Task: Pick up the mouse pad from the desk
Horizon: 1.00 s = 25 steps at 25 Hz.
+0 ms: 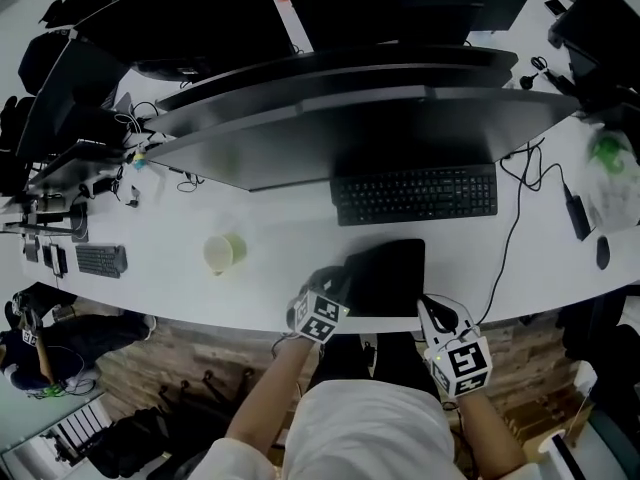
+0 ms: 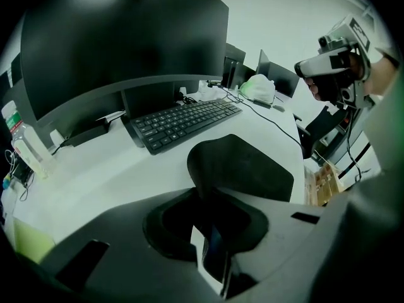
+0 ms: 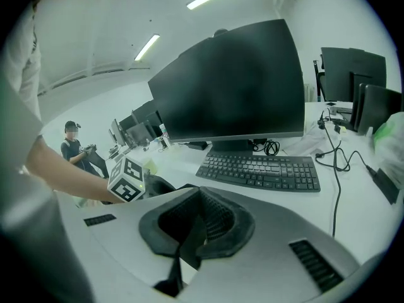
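Note:
The black mouse pad (image 1: 388,273) lies near the front edge of the white desk (image 1: 270,288), just before the keyboard. My left gripper (image 1: 338,281) is at the pad's left edge. In the left gripper view that edge curls up off the desk into the jaws, and the left gripper (image 2: 211,232) is shut on the mouse pad (image 2: 252,166). My right gripper (image 1: 428,309) sits at the pad's near right corner. In the right gripper view a thin black sheet edge (image 3: 187,242) is pinched between the jaws of the right gripper (image 3: 189,231).
A black keyboard (image 1: 415,194) lies behind the pad under a wide curved monitor (image 1: 350,118). A pale green cup (image 1: 222,253) stands to the left. A black cable (image 1: 515,223) runs down the desk at the right, near a mouse (image 1: 602,252). A person (image 3: 72,145) stands far off.

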{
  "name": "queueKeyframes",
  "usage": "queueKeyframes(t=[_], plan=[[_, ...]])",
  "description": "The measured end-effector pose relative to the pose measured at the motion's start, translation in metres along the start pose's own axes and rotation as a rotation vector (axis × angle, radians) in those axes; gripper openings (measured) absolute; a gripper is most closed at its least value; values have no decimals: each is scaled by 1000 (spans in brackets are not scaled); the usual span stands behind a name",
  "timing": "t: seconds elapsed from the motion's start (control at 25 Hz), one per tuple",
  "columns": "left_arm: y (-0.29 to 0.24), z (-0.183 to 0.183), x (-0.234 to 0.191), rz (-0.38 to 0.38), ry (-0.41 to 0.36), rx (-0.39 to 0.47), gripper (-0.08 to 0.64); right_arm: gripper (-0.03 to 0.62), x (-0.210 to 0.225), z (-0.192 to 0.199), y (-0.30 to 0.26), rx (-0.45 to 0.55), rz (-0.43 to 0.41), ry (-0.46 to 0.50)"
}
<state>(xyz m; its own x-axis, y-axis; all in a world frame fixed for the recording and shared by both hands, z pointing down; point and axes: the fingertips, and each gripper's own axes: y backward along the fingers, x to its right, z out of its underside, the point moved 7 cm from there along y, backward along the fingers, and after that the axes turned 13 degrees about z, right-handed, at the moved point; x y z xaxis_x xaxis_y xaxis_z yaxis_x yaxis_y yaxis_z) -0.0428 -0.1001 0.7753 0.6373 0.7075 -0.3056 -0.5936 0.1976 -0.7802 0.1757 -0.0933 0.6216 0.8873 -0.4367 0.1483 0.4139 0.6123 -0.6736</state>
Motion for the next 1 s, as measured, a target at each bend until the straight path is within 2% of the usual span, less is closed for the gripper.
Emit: queueKeyframes(t=[0.56,1.0], plan=[[42,-26,48,12,7,65,48,11,9,-18,48,80,-27,57],[90,-46,82,-49,30,176,46,11,10,-29,76,129,-79,20]])
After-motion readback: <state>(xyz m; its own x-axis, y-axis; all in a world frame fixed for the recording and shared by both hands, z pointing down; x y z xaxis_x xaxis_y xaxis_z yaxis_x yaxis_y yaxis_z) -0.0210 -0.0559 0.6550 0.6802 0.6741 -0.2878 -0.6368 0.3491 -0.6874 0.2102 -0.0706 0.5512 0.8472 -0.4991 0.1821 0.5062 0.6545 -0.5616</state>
